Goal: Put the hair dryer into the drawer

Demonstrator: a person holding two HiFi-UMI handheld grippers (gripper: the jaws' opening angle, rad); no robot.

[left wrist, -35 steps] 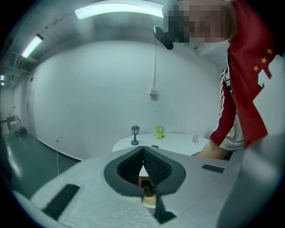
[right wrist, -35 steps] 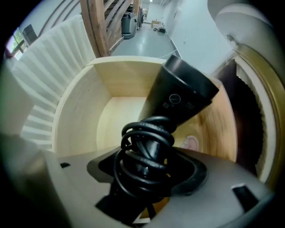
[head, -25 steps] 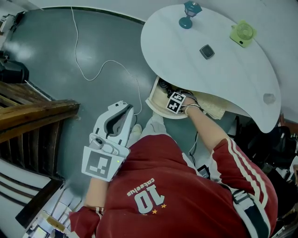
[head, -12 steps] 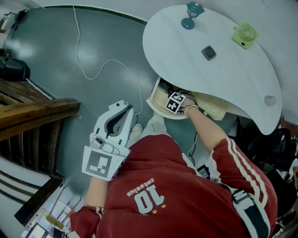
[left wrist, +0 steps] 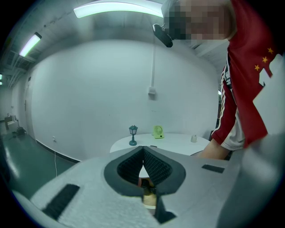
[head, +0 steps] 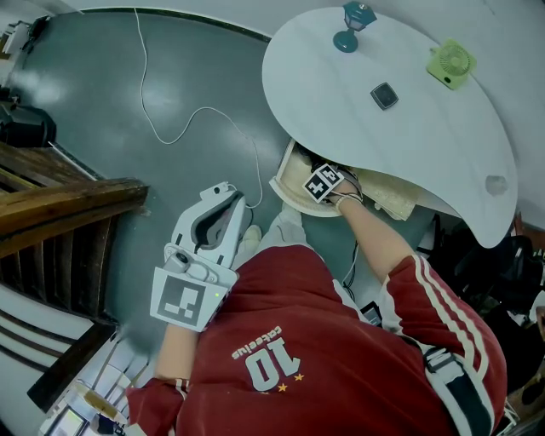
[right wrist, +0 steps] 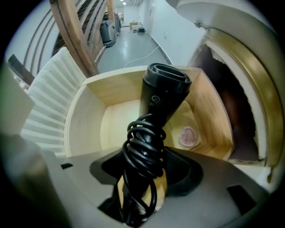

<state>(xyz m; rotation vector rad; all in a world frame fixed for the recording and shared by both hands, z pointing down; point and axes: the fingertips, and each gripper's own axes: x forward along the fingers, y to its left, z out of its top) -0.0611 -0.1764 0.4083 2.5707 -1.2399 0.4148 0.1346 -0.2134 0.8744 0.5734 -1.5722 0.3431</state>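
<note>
Grey floor, white round table at top right, wooden stair rail at left, person in a red jersey filling the bottom of the head view. Under the table edge the pale wooden drawer stands pulled open.

The left gripper is held out over the floor, well apart from the drawer. Its jaws are together with nothing between them, so it is idle.

The right gripper points down into the drawer. Its jaws have just been closing, and they stand fairly wide around the handle of the hair dryer. The pads look to bear on the black cord wound round that handle, so I read it as a grip (not a loose straddle).

The dryer is inside the drawer walls, nozzle end down toward the drawer bottom. Whether the nozzle touches the bottom I cannot tell. A small round pinkish mark shows on the bottom beside it.

Progress: far along, since the dryer is already within the drawer space. What is left, as I judge it, is to lay it down, let go and pull the gripper out. The drawer is not yet shut, if that counts.

Small stuff: a teal lamp figurine, a green fan and a dark square item on the table, and a thin white cable on the floor.
</note>
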